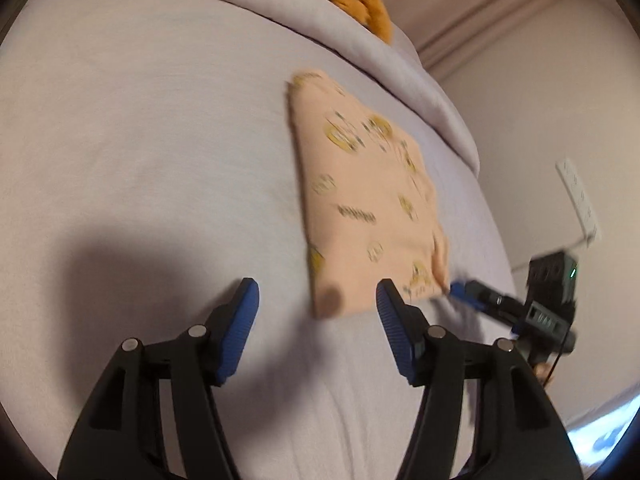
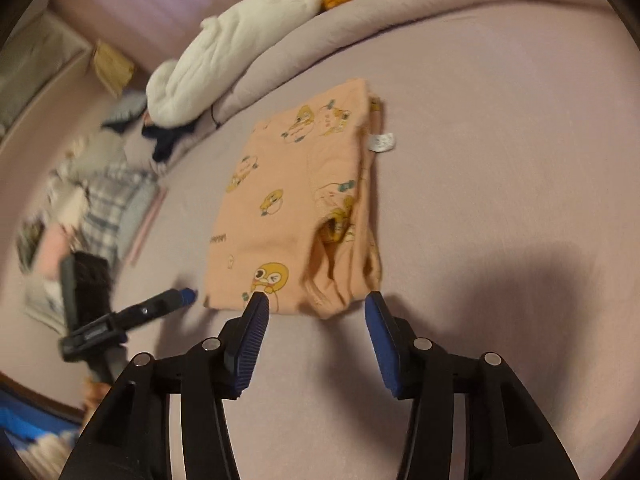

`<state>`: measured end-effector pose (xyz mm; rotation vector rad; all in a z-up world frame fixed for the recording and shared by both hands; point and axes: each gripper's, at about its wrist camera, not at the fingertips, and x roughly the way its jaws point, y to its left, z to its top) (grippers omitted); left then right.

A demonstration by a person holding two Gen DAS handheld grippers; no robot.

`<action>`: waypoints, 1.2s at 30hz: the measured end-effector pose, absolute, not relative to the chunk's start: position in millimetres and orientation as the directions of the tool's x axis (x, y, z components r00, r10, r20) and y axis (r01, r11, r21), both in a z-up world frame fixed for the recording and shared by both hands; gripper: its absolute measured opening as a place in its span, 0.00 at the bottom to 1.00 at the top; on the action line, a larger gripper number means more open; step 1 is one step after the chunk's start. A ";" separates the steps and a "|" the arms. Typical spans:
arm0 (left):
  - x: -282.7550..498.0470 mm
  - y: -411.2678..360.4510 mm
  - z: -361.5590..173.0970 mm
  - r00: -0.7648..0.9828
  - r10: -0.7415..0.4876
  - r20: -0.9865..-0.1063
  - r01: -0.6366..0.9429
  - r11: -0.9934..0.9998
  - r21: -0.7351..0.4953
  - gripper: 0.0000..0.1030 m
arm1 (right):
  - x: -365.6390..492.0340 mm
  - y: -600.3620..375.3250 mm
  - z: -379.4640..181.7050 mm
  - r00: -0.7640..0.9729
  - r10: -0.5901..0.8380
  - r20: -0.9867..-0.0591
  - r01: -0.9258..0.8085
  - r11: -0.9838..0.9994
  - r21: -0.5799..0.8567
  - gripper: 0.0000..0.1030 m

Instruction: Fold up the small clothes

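Observation:
A small peach garment [image 1: 368, 204] printed with yellow cartoon figures lies folded flat on the pale lilac bed sheet [image 1: 140, 140]. My left gripper [image 1: 318, 294] is open just short of its near edge, nothing between the blue pads. From the right wrist view the same garment [image 2: 288, 216] shows a white label at its far right side. My right gripper [image 2: 316, 300] hangs open at the near hem with no cloth between its pads. Each view catches the other gripper: the right one [image 1: 460, 292] by the garment's corner, the left one [image 2: 186, 295] at lower left.
A rolled lilac duvet [image 2: 360, 24] borders the far side, with a white and orange plush toy [image 2: 224, 52] on it. Checked and dark clothes [image 2: 108, 200] lie heaped on the left. A white power strip [image 1: 580, 196] sits off the bed's right edge.

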<state>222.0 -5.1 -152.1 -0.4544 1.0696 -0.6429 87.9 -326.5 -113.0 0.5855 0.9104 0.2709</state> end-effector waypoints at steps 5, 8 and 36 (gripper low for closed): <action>229.1 -2.5 -156.7 0.319 -0.706 -0.633 0.218 0.704 -0.676 0.59 | 92.4 -336.0 -119.1 0.605 0.494 -0.624 0.047 0.760 0.648 0.53; 235.2 -10.8 -157.6 0.306 -0.706 -0.639 0.219 0.706 -0.674 0.59 | 96.7 -336.3 -119.6 0.610 0.505 -0.611 0.060 0.740 0.670 0.56; 278.1 -56.1 -157.1 0.291 -0.664 -0.688 0.337 0.745 -0.576 0.59 | 159.9 -336.6 -128.3 0.602 0.558 -0.571 0.068 0.677 0.733 0.64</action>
